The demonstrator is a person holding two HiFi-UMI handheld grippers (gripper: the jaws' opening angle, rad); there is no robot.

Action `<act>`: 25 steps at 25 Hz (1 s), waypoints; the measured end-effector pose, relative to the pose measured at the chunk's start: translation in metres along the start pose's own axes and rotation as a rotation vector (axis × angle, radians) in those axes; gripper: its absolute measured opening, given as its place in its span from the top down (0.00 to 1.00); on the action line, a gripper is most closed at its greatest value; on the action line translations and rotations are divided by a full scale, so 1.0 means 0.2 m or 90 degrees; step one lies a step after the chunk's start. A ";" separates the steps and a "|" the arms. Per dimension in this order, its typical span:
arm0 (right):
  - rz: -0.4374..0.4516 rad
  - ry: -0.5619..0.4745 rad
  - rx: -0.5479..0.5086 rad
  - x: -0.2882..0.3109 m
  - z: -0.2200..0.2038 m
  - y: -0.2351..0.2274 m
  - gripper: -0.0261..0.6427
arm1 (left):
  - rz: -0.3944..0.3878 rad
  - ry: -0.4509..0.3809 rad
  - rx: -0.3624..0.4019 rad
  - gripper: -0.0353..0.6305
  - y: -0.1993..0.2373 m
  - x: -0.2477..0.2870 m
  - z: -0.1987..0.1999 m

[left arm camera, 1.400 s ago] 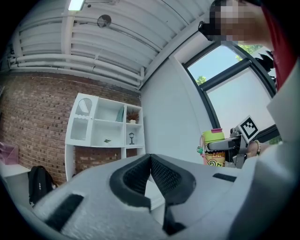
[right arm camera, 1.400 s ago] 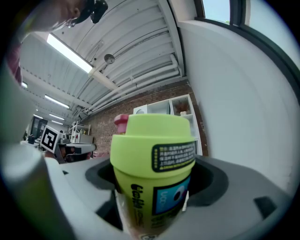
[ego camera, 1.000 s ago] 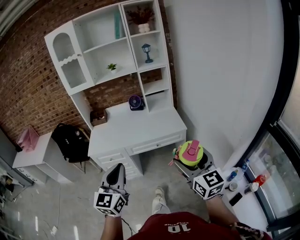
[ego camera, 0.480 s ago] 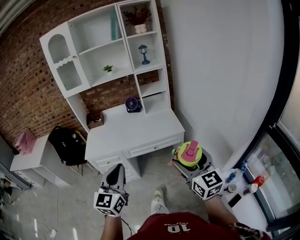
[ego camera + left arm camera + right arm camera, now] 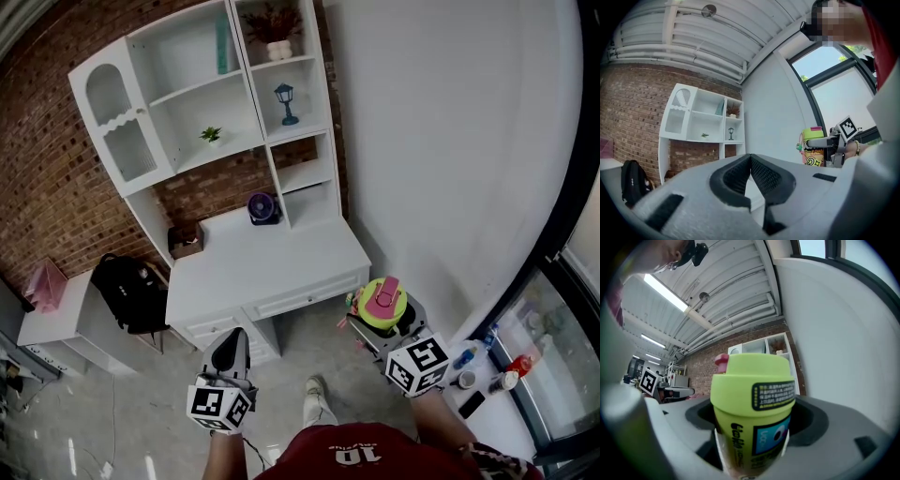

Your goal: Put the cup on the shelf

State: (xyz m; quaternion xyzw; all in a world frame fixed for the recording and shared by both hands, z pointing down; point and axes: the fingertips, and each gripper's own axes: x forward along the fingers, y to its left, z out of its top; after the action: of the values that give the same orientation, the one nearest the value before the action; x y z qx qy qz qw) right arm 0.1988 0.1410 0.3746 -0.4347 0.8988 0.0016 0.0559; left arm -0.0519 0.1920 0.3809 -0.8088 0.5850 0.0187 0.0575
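Observation:
My right gripper [image 5: 379, 323] is shut on a lime-green cup [image 5: 381, 307] with a pink lid tab, held upright in front of the desk's right end. In the right gripper view the cup [image 5: 752, 408] fills the middle between the jaws. The left gripper view shows the cup [image 5: 813, 147] at the right. My left gripper [image 5: 229, 349] hangs lower left, shut with nothing in it [image 5: 751, 177]. The white shelf unit [image 5: 211, 98] stands against the brick wall above the white desk [image 5: 267, 265].
On the shelves are a teal bottle [image 5: 223, 47], a potted plant [image 5: 274, 26], a small lantern [image 5: 285, 101] and a tiny green plant [image 5: 212, 136]. A purple fan [image 5: 262, 208] and a brown box [image 5: 186, 242] sit on the desk. A black backpack [image 5: 127, 289] lies left. Bottles [image 5: 506, 373] stand right.
The shelf and desk have slid slightly left and up in the head view. Both grippers keep their places, with the cup still held.

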 end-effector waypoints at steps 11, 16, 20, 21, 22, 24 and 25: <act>-0.022 -0.024 0.004 0.36 0.13 -0.21 0.34 | -0.010 -0.008 -0.006 0.95 0.24 0.43 -0.04; -0.045 -0.005 0.019 0.53 0.10 -0.32 0.35 | -0.013 0.000 -0.016 0.95 0.36 0.58 -0.07; -0.060 0.002 0.025 0.66 0.10 -0.37 0.34 | -0.008 -0.005 -0.032 0.95 0.51 0.71 -0.06; -0.063 0.003 0.025 0.70 0.10 -0.39 0.34 | -0.011 -0.009 -0.037 0.95 0.54 0.76 -0.04; -0.067 0.004 0.024 0.73 0.11 -0.41 0.34 | -0.016 -0.013 -0.039 0.95 0.56 0.80 -0.03; -0.078 0.007 0.025 0.81 0.13 -0.43 0.35 | -0.026 -0.014 -0.034 0.95 0.60 0.87 -0.02; -0.083 0.007 0.026 0.85 0.13 -0.44 0.34 | -0.028 -0.013 -0.027 0.95 0.63 0.90 -0.02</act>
State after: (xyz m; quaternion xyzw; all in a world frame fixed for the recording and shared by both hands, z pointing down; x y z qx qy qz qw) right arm 0.1654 -0.0457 0.3354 -0.4910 0.8688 -0.0225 0.0597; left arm -0.1139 -0.0172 0.3581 -0.8225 0.5656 0.0384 0.0465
